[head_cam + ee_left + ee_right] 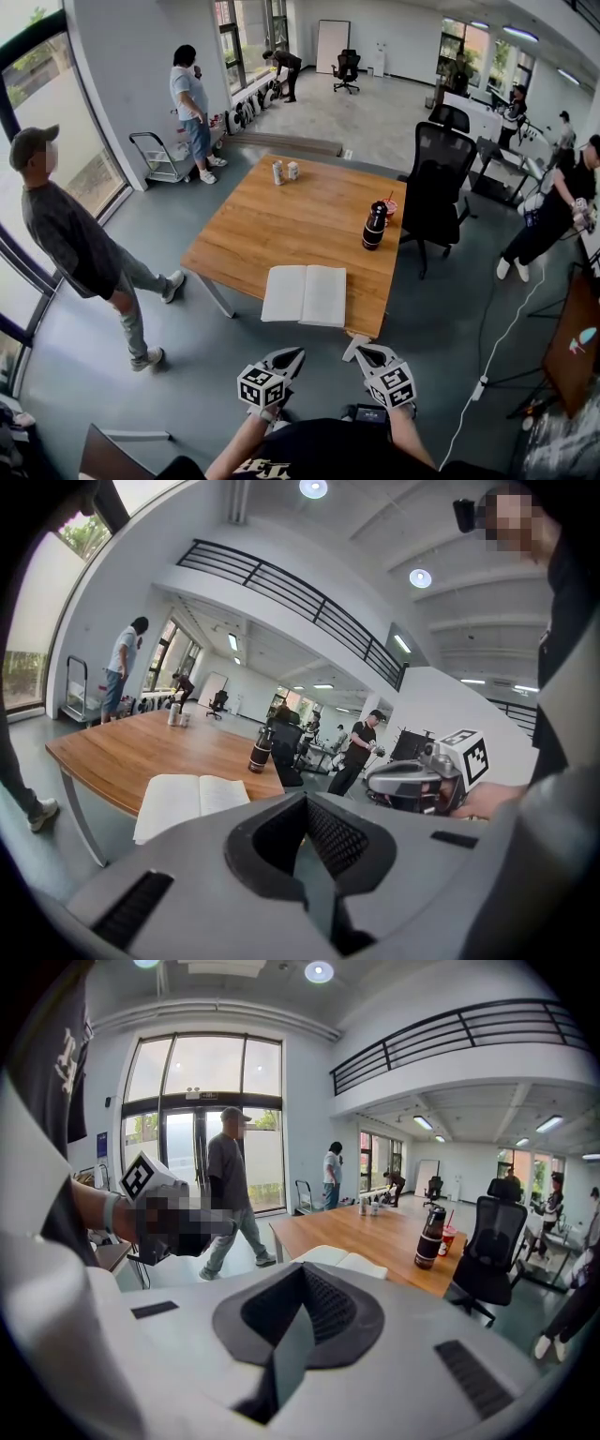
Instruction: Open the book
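A white book (305, 294) lies open, pages up, at the near edge of the wooden table (281, 220). It also shows in the left gripper view as the book (192, 802) and in the right gripper view as the book (342, 1260), ahead of the jaws. My left gripper (286, 361) and right gripper (367, 352) hang side by side below the table's near edge, close to my body and apart from the book. In both gripper views, left gripper (305, 832) and right gripper (298, 1312), the jaws stand shut with nothing between them.
A black bottle (374, 226) and a red cup (390, 207) stand at the table's right side, two cans (285, 172) at its far end. A black office chair (438, 183) sits to the right. A person (80, 248) stands on the left by the window.
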{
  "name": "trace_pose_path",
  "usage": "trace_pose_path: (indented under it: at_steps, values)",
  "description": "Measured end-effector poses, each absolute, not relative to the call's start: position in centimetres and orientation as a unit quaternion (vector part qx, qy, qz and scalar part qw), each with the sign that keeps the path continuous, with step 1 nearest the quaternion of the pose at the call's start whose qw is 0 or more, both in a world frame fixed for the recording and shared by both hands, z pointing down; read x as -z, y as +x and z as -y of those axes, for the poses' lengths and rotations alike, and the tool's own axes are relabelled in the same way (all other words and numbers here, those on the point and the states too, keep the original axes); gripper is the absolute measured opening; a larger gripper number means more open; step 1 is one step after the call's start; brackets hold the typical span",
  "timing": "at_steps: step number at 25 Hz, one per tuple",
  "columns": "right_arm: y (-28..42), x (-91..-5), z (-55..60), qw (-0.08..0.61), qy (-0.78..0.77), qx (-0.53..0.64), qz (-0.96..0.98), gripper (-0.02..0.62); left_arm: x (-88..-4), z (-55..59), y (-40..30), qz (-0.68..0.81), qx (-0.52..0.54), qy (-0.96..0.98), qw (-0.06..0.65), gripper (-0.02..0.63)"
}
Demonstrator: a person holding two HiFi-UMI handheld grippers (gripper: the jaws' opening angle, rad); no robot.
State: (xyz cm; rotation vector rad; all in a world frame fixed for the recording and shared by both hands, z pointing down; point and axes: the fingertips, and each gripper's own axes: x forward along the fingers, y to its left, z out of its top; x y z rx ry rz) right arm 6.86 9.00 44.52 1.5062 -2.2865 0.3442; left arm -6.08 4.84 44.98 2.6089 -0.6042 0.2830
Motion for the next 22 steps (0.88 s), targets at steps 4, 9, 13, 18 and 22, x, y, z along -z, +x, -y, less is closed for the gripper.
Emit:
trace_pose_path:
  at_steps: [4, 9, 13, 18, 22]
  values:
    - [6.58, -44.48, -8.92, 0.192, 0.532, -0.121, 0.815, -0.014, -45.0, -4.99, -6.15, 0.217, -0.103, 0.944, 0.224, 0.005]
    - [6.34, -44.33, -8.86, 0.194, 0.53, -0.125, 0.816, -0.014, -44.75, -4.97, -6.24, 0.218, -0.104, 0.944, 0.224, 0.005]
    - [6.03, -44.3, -8.83, 0.194, 0.526, -0.124, 0.819, -0.014, -44.62, -4.99, -6.4, 0.219, -0.105, 0.944, 0.224, 0.005]
    - [5.84, -44.43, -8.66, 0.196, 0.523, -0.125, 0.82, -0.014, -44.81, -4.9, -6.51, 0.22, -0.106, 0.943, 0.226, 0.005]
    - [5.78, -44.55, -8.7, 0.2, 0.52, -0.126, 0.821, -0.014, -44.98, -4.87, -6.49, 0.221, -0.106, 0.942, 0.228, 0.005]
